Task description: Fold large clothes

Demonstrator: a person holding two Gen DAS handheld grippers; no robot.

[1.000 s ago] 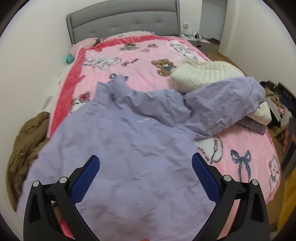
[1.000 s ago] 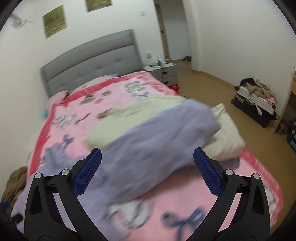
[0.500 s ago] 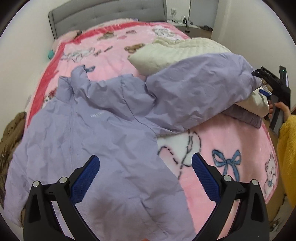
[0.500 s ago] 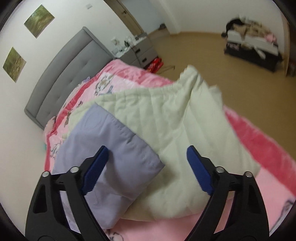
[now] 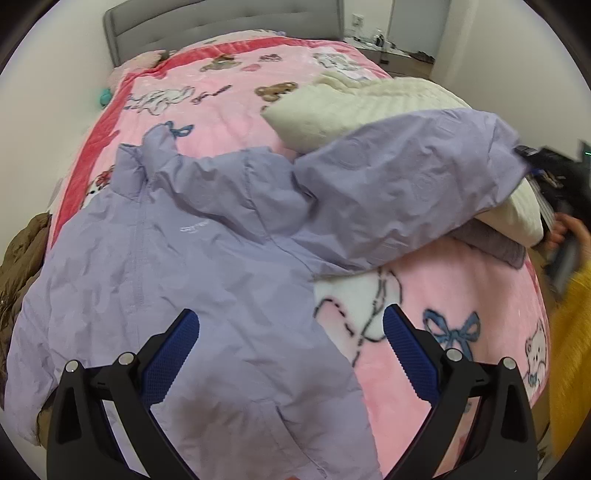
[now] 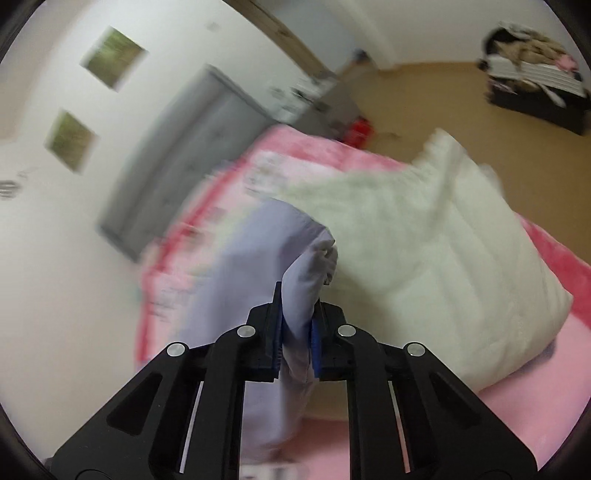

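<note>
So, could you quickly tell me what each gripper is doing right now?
Left gripper: open, holding nothing, above the lilac jacket.
Right gripper: jaws closing on the jacket's sleeve cuff, pads pressing the fabric.

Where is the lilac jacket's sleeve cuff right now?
Its cuff sits pinched in the closing right gripper, draped over the cream quilted jacket at the bed's right edge.

— What was the room like around you?
— I saw white walls (image 5: 480,55), a grey padded headboard (image 5: 221,18) and two green pictures (image 6: 110,64).
— And the floor?
— Tan floor (image 6: 424,96), a nightstand (image 5: 373,44) beside the bed (image 5: 229,99), an open doorway (image 5: 417,26).
</note>
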